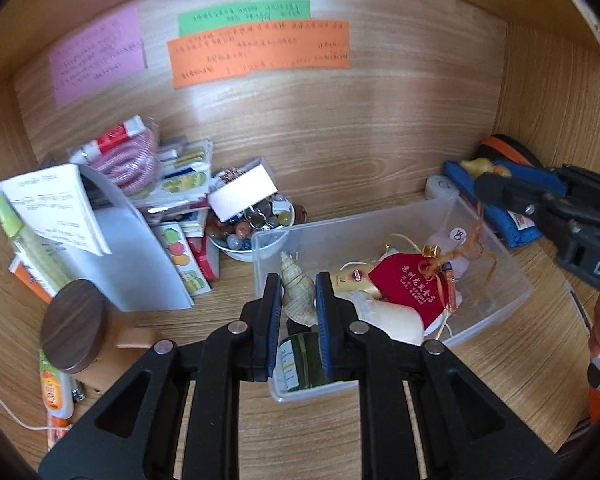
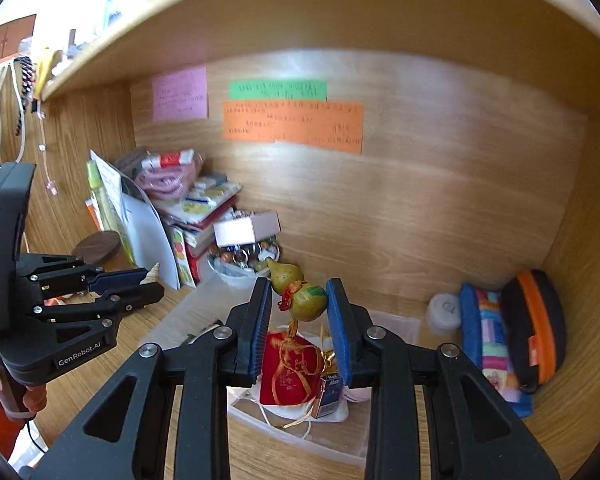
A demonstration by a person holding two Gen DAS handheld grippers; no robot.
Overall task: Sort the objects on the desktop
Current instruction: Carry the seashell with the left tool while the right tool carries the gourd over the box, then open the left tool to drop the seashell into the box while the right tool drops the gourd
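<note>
Desk alcove, wood-grain surface and back panel, listed from left to right.

Far left: round dark wooden lid (image 1: 73, 325) on a jar, with an orange-labelled tube (image 1: 54, 394) lying beside it. Behind these, a leaning stack of papers and booklets (image 1: 100, 240), topped by a coiled pink cord (image 1: 129, 162).

Back panel: 3 paper notes, pink (image 1: 98, 56), green (image 1: 244, 16) and orange (image 1: 260, 52), the green one overlapped by the orange.

Left of centre: white bowl of coloured beads (image 1: 256, 224) with a small white box (image 1: 242, 194) resting on top.

Centre: left gripper (image 1: 298, 300), clenched on a spiral seashell (image 1: 296, 292), held over the near left end of a clear plastic bin (image 1: 500, 312). In the bin: a green jar (image 1: 300, 364), a red pouch (image 1: 410, 286) with gold cord, and a cream tube (image 1: 356, 278).

Right of centre: right gripper (image 2: 299, 304), grasping a green-yellow gourd charm (image 2: 300, 292) by its lower bulb, above the bin, its red-gold tassel hanging down toward the pouch.

Far right, against the side wall: a white roll (image 2: 444, 312), a blue patchwork pouch (image 2: 488, 340) and a black case with orange trim (image 2: 536, 324), standing side by side.
</note>
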